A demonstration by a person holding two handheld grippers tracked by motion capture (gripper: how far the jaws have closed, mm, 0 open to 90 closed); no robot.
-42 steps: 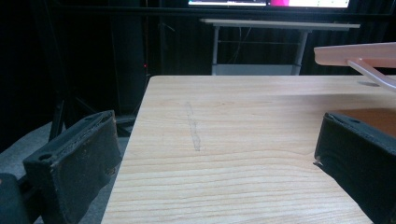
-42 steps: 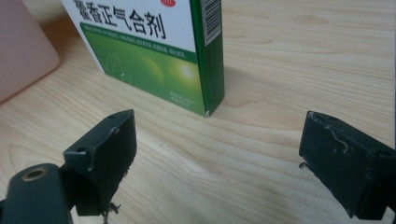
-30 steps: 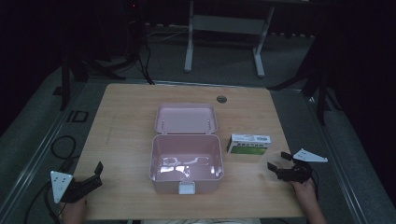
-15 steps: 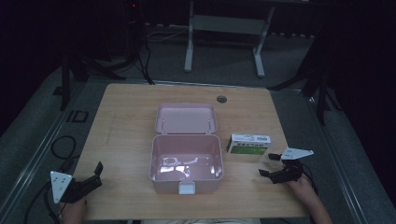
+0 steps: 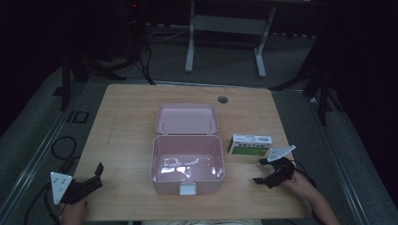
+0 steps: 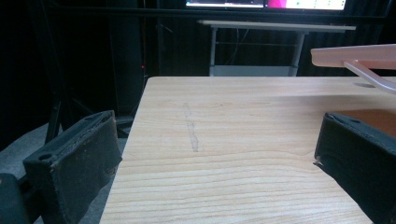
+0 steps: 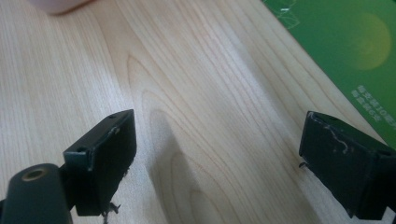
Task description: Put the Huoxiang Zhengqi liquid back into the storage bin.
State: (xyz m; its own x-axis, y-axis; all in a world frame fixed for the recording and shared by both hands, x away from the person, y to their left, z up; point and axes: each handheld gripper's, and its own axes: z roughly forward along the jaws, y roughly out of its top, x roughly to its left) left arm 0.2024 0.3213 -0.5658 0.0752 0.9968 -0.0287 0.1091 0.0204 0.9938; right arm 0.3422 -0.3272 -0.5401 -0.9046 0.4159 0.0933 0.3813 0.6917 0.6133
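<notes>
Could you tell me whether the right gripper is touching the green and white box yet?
Apart. In the high view, bare table shows between the right gripper and the green and white box; its jaws stand open.

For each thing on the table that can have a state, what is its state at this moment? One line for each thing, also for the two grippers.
Pink box: open, lid laid back flat, nothing inside.
Green and white carton: closed, lying flat, right of the pink box.
Left gripper: open, holding nothing.
Right gripper: open, holding nothing, near the carton.
</notes>
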